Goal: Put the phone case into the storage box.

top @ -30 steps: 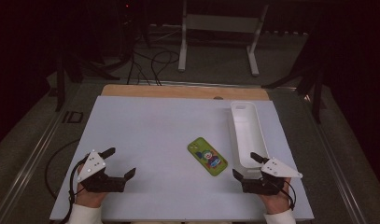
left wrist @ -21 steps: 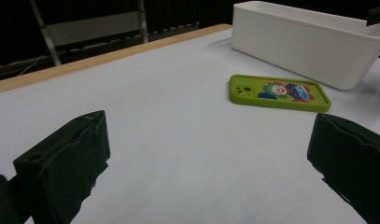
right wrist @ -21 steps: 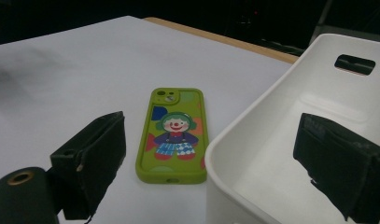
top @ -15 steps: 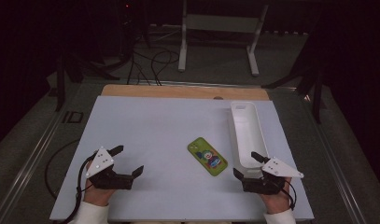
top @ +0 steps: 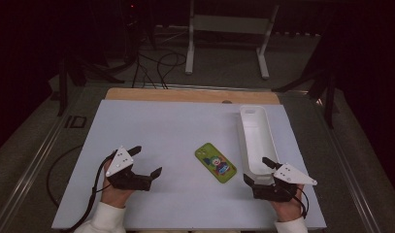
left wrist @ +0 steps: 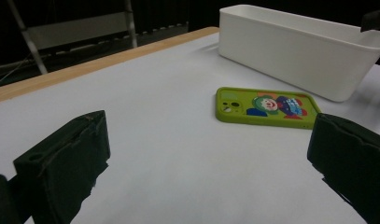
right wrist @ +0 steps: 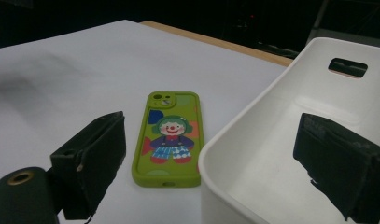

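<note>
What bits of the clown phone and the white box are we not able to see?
- Green phone case: underside hidden in all views, lying flat on the table.
- White bin: near end hidden in the high view by the right gripper.
- White bin: cut off by the right gripper view's edges.

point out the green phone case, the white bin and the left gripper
green phone case [top: 215, 162], high view, middle of its printed back
white bin [top: 254, 112], high view, far end wall
left gripper [top: 146, 161], high view, midway between its fingers
</note>
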Demonstrator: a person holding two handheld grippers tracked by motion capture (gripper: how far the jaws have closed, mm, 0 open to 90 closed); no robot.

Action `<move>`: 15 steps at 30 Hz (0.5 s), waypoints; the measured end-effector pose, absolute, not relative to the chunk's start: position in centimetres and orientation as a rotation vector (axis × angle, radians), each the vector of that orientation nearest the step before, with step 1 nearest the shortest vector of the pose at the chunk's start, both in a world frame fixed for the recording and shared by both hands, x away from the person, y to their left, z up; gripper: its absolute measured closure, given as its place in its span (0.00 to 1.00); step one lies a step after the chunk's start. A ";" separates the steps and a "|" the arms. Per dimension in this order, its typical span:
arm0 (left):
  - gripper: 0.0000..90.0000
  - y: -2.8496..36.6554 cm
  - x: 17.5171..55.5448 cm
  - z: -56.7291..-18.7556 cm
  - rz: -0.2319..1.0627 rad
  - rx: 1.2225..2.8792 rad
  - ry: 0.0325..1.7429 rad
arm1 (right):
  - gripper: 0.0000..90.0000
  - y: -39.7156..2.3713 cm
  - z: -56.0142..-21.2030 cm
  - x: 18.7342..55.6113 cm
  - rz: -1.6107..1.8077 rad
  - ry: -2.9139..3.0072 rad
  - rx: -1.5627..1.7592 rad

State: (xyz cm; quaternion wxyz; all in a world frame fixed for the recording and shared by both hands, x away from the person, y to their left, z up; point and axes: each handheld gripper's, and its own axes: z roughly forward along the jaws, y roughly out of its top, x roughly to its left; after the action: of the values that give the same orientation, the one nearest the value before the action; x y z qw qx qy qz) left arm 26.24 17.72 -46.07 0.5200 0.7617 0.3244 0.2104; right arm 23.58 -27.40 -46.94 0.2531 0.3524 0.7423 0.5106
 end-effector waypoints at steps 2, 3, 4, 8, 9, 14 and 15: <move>0.00 17.3 26.4 -46.0 0.505 1.832 0.770 | 0.10 -27.4 -46.9 23.6 1.391 2.015 0.957; 0.00 17.1 26.5 -46.0 0.505 1.835 0.762 | 0.10 -27.4 -47.0 23.6 1.391 2.014 0.957; 0.00 16.9 26.5 -46.0 0.503 1.838 0.759 | 0.10 -27.4 -47.0 23.6 1.391 2.013 0.957; 0.00 15.8 26.9 -45.9 0.491 1.850 0.736 | 0.10 -27.4 -47.0 23.6 1.390 2.013 0.959; 0.00 15.5 27.0 -45.9 0.488 1.855 0.730 | 0.10 -27.4 -47.1 23.6 1.391 2.013 0.958; 0.00 14.1 27.5 -45.9 0.471 1.866 0.705 | 0.10 -27.5 -47.0 23.6 1.394 2.008 0.962; 0.00 13.8 27.6 -46.0 0.463 1.862 0.704 | 0.10 -27.5 -47.1 23.6 1.396 2.007 0.961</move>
State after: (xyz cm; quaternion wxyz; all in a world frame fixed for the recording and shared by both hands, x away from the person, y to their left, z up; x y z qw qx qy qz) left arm 27.60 13.84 -45.95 0.5216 0.7772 0.2940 0.1935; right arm 23.62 -27.51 -47.05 0.2548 0.3537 0.7388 0.5139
